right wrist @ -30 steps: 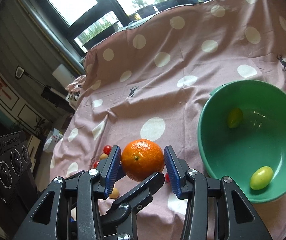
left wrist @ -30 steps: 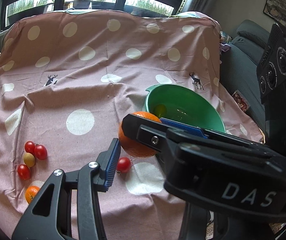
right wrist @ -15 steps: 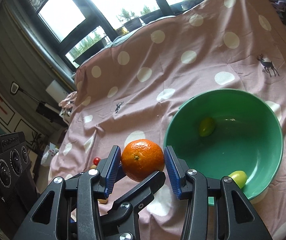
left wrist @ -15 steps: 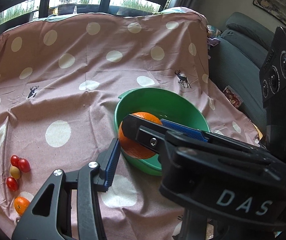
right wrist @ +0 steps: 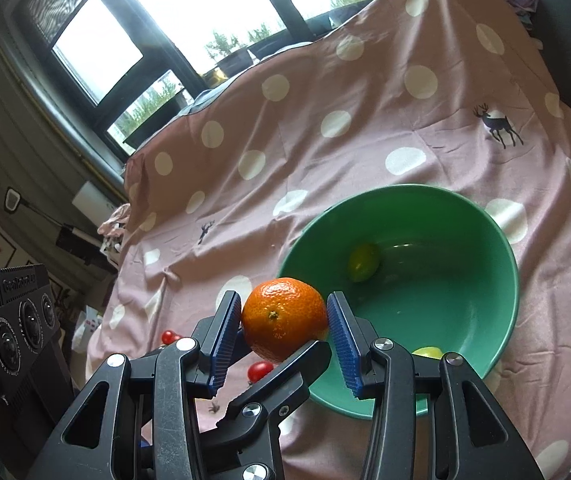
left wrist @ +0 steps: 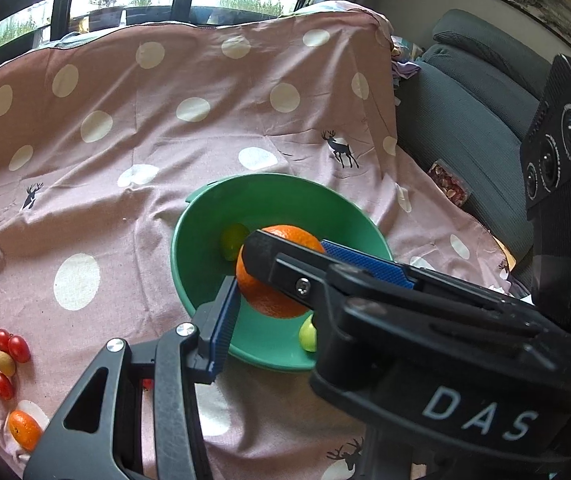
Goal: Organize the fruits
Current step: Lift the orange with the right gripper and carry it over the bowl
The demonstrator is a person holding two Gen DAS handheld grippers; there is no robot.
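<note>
One orange (right wrist: 284,319) clamped between right jaws, above green bowl (right wrist: 501,248)

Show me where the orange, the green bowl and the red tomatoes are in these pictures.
orange (right wrist: 283,318): right wrist view, middle of its peel.
green bowl (right wrist: 465,264): right wrist view, bare inner wall.
red tomatoes (left wrist: 18,349): left wrist view, on one tomato at left.

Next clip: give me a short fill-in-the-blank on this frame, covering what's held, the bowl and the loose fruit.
1. The right gripper is shut on an ____.
2. The bowl is ____ in colour.
3. The fruits already inside the bowl number ____.
4. The cherry tomatoes lie on the ____ cloth.

Missing words: orange; green; two; pink
</note>
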